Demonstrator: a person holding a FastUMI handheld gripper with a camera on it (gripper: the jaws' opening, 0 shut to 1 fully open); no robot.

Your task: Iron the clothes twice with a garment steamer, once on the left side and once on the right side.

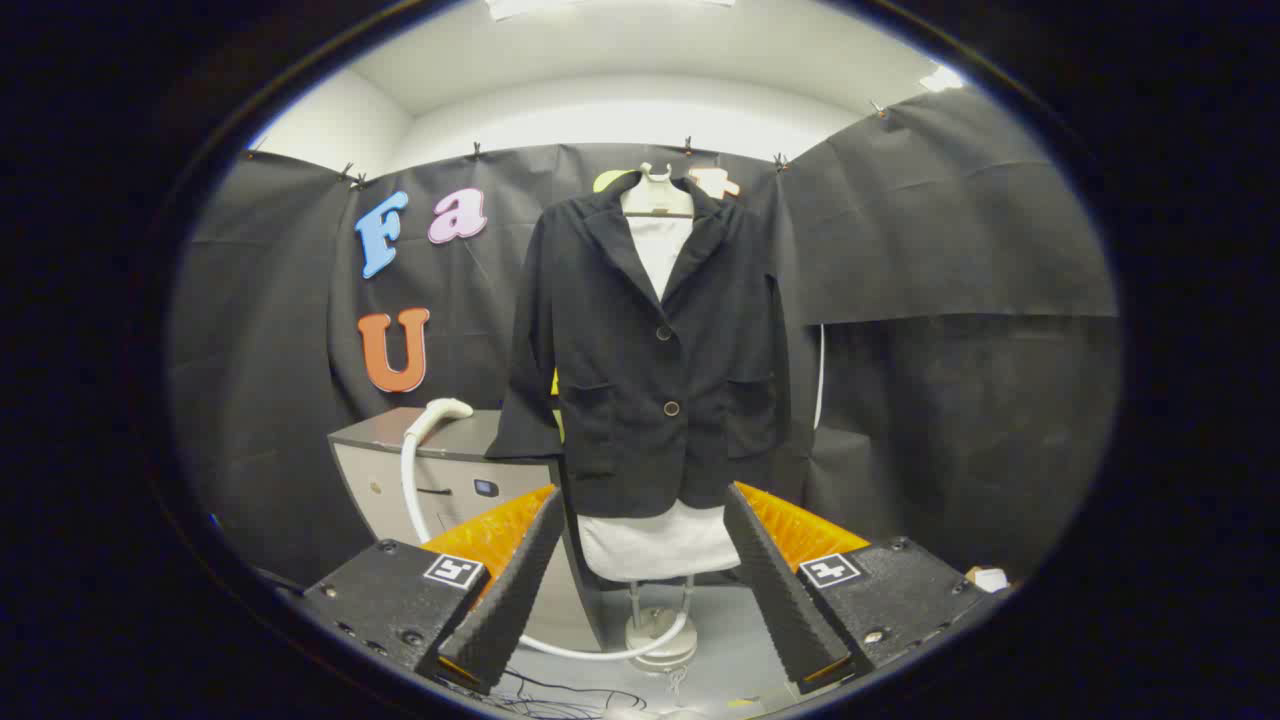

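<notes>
Gripper view: gripper [640, 580] spread wide, holding nothing. Jacket [650, 350] hangs at centre frame; steamer head [437, 413] rests on the cabinet [400, 470], lower left. Ironing looks unstarted, both sides left.

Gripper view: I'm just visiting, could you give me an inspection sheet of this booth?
Surface: grey floor, mostly bare.
Job's things: black buttoned blazer over a white garment on a stand with a round base; white curved steamer head resting on the grey cabinet.
Clutter: small whitish object beside the right finger, too small to identify.
Grippers: hand-held gripper open, empty, short of the blazer.
Cables: white hose looping down to the base; thin dark wires on floor.
Surroundings: black cloth walls, white ceiling.
</notes>
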